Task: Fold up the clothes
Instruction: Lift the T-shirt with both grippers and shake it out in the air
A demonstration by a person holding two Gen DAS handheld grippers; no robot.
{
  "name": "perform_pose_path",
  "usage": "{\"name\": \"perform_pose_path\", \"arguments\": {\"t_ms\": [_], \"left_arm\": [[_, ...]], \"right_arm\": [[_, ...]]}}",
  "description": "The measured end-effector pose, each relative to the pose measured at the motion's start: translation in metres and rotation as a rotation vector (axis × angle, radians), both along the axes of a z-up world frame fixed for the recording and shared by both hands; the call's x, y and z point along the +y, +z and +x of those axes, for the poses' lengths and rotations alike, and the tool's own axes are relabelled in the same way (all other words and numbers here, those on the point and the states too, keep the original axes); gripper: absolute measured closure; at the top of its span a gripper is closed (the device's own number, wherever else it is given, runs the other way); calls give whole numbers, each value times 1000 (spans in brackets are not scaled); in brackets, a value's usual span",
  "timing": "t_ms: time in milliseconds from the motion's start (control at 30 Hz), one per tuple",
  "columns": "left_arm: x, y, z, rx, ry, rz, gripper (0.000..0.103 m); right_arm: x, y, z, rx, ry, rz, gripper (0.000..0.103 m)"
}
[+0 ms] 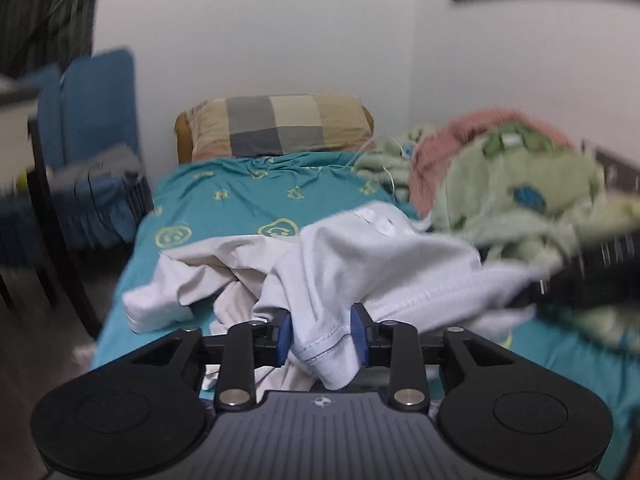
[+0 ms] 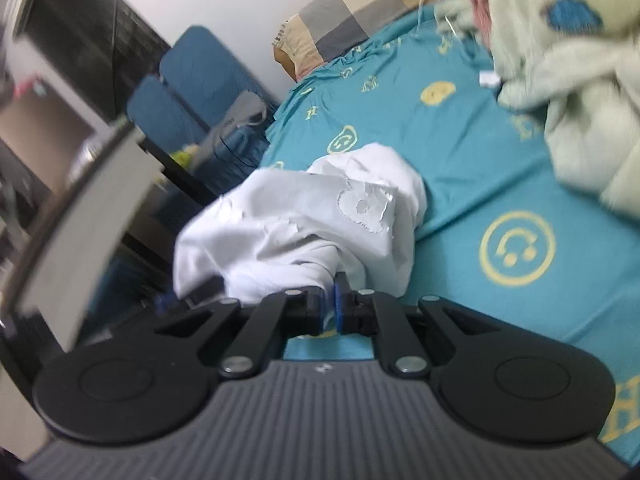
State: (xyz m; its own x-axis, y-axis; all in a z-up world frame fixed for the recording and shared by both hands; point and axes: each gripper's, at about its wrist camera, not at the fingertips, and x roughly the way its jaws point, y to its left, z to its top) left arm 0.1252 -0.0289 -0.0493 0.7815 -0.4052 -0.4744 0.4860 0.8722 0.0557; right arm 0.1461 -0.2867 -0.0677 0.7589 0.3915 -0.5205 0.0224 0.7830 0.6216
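A crumpled white garment (image 1: 360,256) hangs bunched above the teal bedsheet (image 1: 240,196). My left gripper (image 1: 321,336) has a thick fold of its ribbed hem filling the gap between the blue pads (image 1: 285,336), shut on it. In the right wrist view the same white garment (image 2: 320,220), with a worn printed patch, rises from my right gripper (image 2: 329,308), whose pads are nearly together on a thin edge of cloth. The right gripper shows as a dark blur (image 1: 584,272) at the right of the left wrist view.
A green fleece blanket (image 1: 520,184) and pink cloth (image 1: 472,132) are heaped on the bed's right side. A checked pillow (image 1: 276,126) lies at the head by the wall. Blue chairs (image 1: 96,120) stand left of the bed. A grey board edge (image 2: 88,216) is close on the left.
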Motion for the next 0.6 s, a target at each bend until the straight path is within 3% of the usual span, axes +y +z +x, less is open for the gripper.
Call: {"name": "perform_pose_path", "arguments": {"t_ms": [133, 233, 300, 467, 600], "left_arm": [[-30, -13, -24, -73, -53, 206, 57], [-50, -23, -44, -177, -108, 324, 49], [-66, -36, -48, -247, -101, 407, 49], [-99, -74, -64, -514, -94, 657, 49], [-113, -84, -72, -608, -82, 717, 49]], "right_arm": [[-3, 3, 1, -29, 22, 41, 95], [-8, 2, 3, -32, 35, 78, 95], [-11, 0, 4, -28, 41, 103, 95], [-15, -2, 5, -14, 26, 117, 95], [-18, -6, 7, 5, 13, 129, 95]]}}
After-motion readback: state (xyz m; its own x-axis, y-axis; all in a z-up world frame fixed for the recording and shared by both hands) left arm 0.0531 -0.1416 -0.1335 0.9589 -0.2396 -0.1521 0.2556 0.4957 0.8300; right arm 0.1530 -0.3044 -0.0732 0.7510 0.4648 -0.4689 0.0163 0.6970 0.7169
